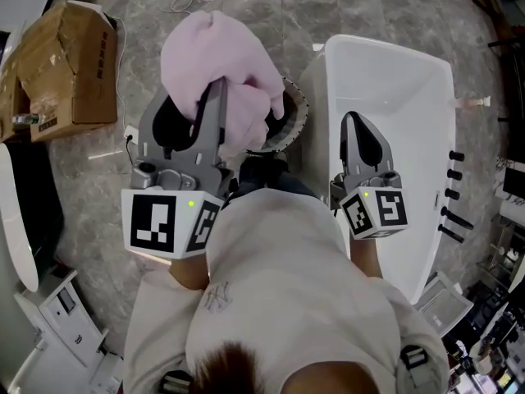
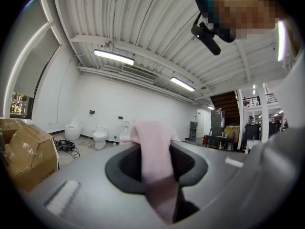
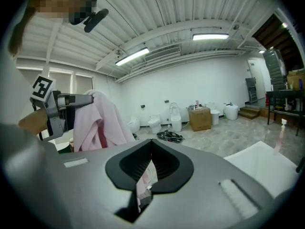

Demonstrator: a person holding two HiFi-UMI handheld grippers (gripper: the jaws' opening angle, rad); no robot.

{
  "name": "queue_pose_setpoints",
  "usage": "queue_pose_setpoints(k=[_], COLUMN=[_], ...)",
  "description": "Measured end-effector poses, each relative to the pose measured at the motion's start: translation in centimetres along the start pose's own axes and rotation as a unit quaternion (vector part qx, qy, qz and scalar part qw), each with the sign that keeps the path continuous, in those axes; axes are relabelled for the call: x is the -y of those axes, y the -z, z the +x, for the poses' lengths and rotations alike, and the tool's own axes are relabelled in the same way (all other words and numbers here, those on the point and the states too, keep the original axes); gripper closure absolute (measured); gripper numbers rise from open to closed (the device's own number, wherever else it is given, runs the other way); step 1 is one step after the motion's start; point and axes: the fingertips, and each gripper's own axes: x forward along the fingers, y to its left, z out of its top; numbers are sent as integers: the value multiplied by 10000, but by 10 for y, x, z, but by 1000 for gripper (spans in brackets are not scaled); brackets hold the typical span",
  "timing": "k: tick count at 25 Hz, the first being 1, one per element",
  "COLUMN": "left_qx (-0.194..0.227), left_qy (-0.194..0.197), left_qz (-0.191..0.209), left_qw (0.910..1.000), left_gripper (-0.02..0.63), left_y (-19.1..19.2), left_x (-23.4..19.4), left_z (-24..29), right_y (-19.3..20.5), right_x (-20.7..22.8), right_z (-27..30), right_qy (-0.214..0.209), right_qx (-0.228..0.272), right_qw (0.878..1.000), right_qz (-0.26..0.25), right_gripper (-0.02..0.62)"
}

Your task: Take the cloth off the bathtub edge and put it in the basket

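Grey marble floor [image 1: 123,162] lies beneath a pink cloth [image 1: 217,60], which hangs bunched from the left tongs [image 1: 216,89], clamped on it. Just beyond those tongs, under the cloth, sits a round basket [image 1: 294,112]. The right tongs [image 1: 353,123], closed together and empty, hover over the white bathtub [image 1: 410,97]; a cardboard box [image 1: 70,64] stands well left of the left tongs

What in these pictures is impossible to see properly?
Basket: head view, mostly covered by the pink cloth in the left tool; inside hidden.
Cardboard box print: head view, too small to read.
Bathtub near corner: head view, behind the person's shoulder.
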Motion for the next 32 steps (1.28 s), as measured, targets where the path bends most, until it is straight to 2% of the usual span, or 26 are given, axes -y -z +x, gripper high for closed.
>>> queue_pose_setpoints(k=[16,32], left_qx=[-76,-220], left_qy=[-173,46], left_qz=[-36,-137], left_qw=[9998,9997], left_gripper=[445,445], left_y=[5,17], left_x=[8,14], left_z=[-5,7], right_y=[-6,-1], right_x=[10,17], right_z=[-8,-21], right_qy=[-82,171], right_qx=[85,36], right_qw=[9999,9998], right_qz=[37,99], right_gripper=[595,595])
